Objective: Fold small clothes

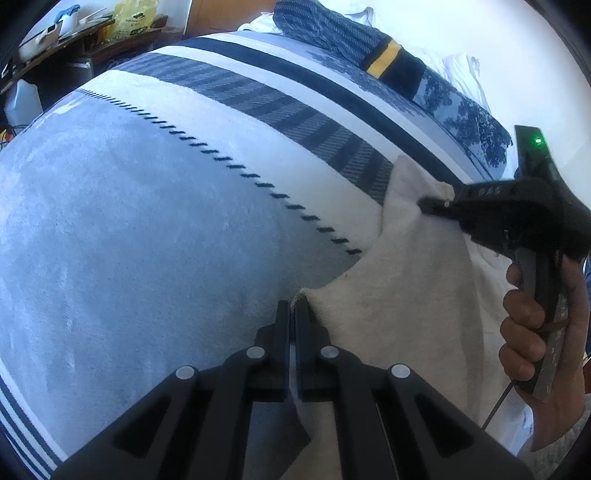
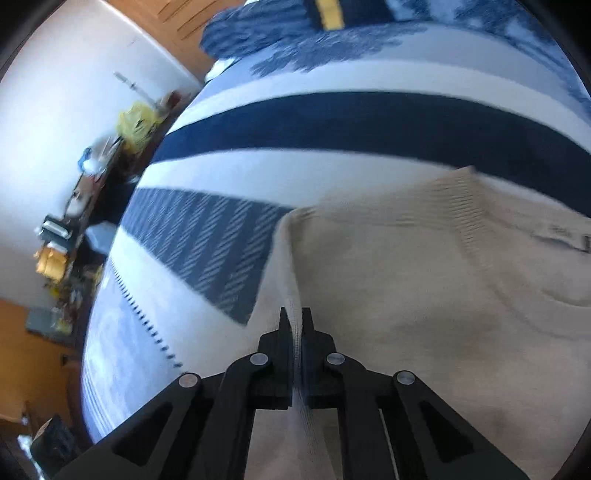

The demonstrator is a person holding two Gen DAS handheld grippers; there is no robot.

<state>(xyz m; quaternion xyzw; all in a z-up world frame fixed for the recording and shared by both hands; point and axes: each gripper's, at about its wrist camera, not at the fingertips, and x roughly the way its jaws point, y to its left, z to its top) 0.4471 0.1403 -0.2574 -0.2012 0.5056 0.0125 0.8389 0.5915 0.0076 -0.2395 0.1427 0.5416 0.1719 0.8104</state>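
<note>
A small cream knit garment (image 1: 406, 295) lies on a blue and white striped bedspread (image 1: 147, 221). My left gripper (image 1: 293, 306) is shut on the garment's near left corner, a fold of cloth pinched between its fingers. In the left wrist view my right gripper (image 1: 424, 205) comes in from the right, held by a hand (image 1: 532, 332), its tips shut on the garment's far edge. In the right wrist view my right gripper (image 2: 293, 317) is shut on a ribbed edge of the garment (image 2: 406, 277), which spreads to the right with a label (image 2: 561, 236) near its neckline.
A dark blue knitted cloth with a yellow band (image 1: 369, 48) lies at the bed's far end. White bedding (image 1: 461, 74) lies behind it. A cluttered shelf with a yellow bag (image 1: 129, 18) stands beyond the bed's left side. The bedspread left of the garment is bare.
</note>
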